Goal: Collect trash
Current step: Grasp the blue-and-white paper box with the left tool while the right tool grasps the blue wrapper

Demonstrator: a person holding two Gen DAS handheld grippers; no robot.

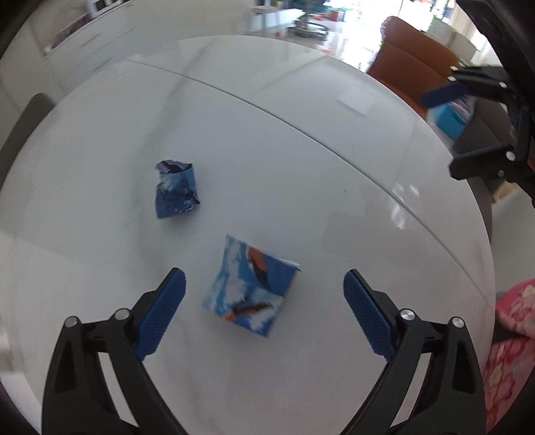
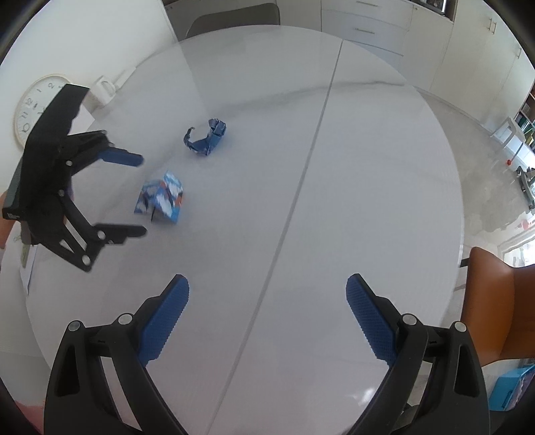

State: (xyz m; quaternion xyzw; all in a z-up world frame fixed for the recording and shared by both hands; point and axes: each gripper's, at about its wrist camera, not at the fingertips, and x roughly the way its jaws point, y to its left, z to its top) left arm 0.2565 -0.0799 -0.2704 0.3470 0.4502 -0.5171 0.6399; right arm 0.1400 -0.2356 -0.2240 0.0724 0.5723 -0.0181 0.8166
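Two pieces of crumpled blue paper lie on a round white table point(image 1: 301, 167). A light blue and white piece with orange marks point(image 1: 249, 286) lies between my left gripper's fingertips; it also shows in the right wrist view point(image 2: 160, 197). A darker blue crumpled piece point(image 1: 175, 189) lies farther left; it shows in the right wrist view point(image 2: 205, 137) too. My left gripper point(image 1: 264, 277) is open above the table, also seen in the right wrist view point(image 2: 142, 195). My right gripper point(image 2: 267, 284) is open and empty over the table, and shows at the right edge point(image 1: 444, 130).
An orange chair point(image 1: 411, 67) stands beyond the table's far right; it shows in the right wrist view point(image 2: 491, 301). A light blue box point(image 2: 508, 389) sits on the floor. A wall clock point(image 2: 33, 107) leans at left. White cabinets point(image 2: 384, 30) stand behind.
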